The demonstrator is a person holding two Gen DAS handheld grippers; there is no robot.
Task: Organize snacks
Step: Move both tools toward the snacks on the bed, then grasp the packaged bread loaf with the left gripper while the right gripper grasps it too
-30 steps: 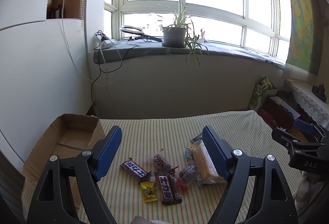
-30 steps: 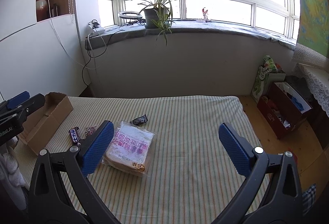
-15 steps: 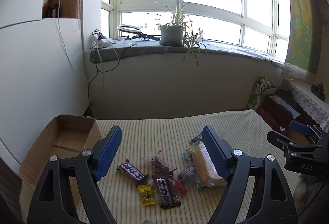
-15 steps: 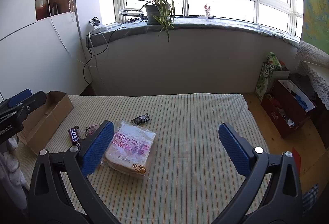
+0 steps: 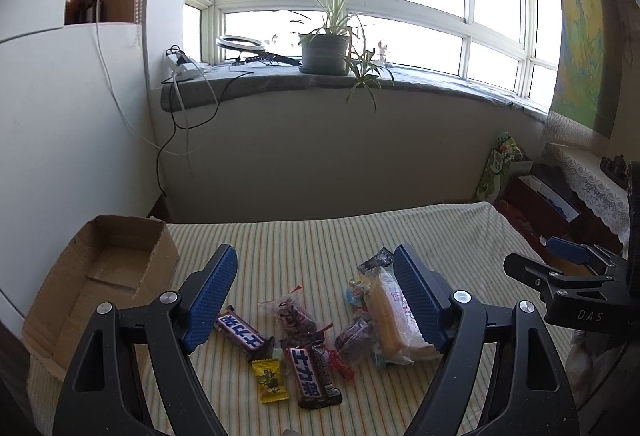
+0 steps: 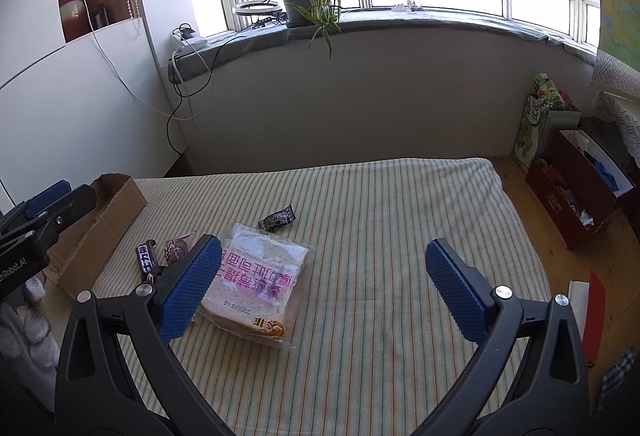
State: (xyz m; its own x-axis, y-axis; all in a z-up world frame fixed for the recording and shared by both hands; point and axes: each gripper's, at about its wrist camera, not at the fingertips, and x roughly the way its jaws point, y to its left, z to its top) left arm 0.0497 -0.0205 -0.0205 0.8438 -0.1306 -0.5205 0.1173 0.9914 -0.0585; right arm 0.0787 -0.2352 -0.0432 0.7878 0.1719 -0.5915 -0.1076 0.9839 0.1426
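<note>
The left claw point(image 5: 314, 300) hangs above the striped bed point(image 5: 320, 236), its two blue fingers wide apart and holding nothing. Between and below the fingers lies the group of snacks: two dark chocolate bars point(image 5: 314, 376), a small yellow candy point(image 5: 270, 380), some clear packets with dark pieces point(image 5: 292, 316) and a long yellow cake in clear wrap point(image 5: 394, 320). The right finger of this claw covers one edge of the cake. The open cardboard box point(image 5: 100, 276) stands at the left edge of the bed, near the snacks but not touching them.

The right claw point(image 6: 322, 288) is also wide open and empty, over the middle of the bed. Its left finger hides a corner of the bag of sliced bread point(image 6: 260, 280). A small dark wrapper point(image 6: 277, 218) lies just behind the bread. In this view the other snacks are mostly hidden behind the finger, and perhaps only one bar point(image 6: 146, 260) can be read clearly.

Compared with one second ago, both views sit a little lower and closer to the bed, and the snacks have not moved.
</note>
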